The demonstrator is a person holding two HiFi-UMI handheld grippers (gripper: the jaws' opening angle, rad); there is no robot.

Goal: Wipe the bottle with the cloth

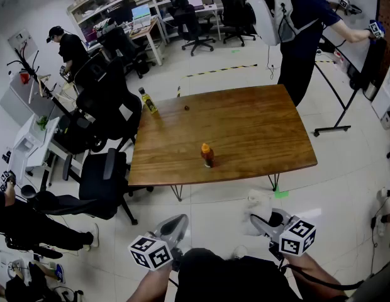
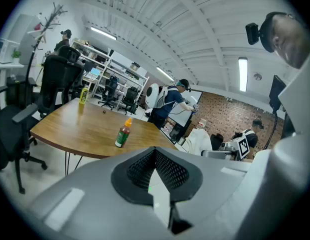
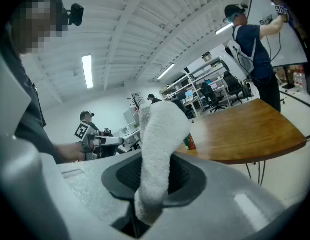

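Right gripper [image 3: 154, 181] jaws clamp cloth [image 3: 162, 129]; bottle [image 1: 207, 155] near table [image 1: 245, 124] edge.

Bright ceiling light, fisheye-warped edges

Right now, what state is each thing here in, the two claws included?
Left claw: shut, nothing in it.
Right claw: shut on the cloth.
Cloth: clamped, sticking up out of the right claw.
Orange-capped bottle: upright on the table, cap on, untouched.
Yellow bottle: upright near the table's far corner.
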